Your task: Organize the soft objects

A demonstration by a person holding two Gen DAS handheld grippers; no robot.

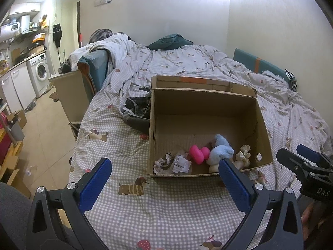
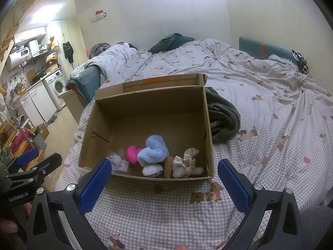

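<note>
**A:** so where's the soft stuff sitting?

**B:** All in the box (image 2: 145,104), bunched at the near wall. Pink toy (image 2: 132,153) touching the blue plush (image 2: 155,151), which lies on top of a white one (image 2: 152,169). Right of that there's a tan cylinder thing (image 2: 168,166), then a knotted cream cloth toy (image 2: 187,162) near the right wall. On the left end there's a clear packet (image 1: 182,163) with a barcode label, and in the left view a lacy scrunchie (image 1: 164,162) just beside it.

**A:** and the tools?

**B:** Left tool (image 1: 164,179) is spread wide, nothing in it, hanging over the bed (image 1: 166,208) just short of the box's near wall. Right tool (image 2: 163,180) same deal, wide open and empty, also in front of the box. Each one shows at the edge of the other's view.

**A:** anything around the box?

**B:** It sits on a checked duvet (image 2: 270,125) with little dogs. Dark grey blanket (image 2: 222,116) bunched up against the box's far-side wall. Teal pillow (image 2: 172,39) further back by the wall, washer (image 1: 40,70) over in the kitchen corner.
</note>
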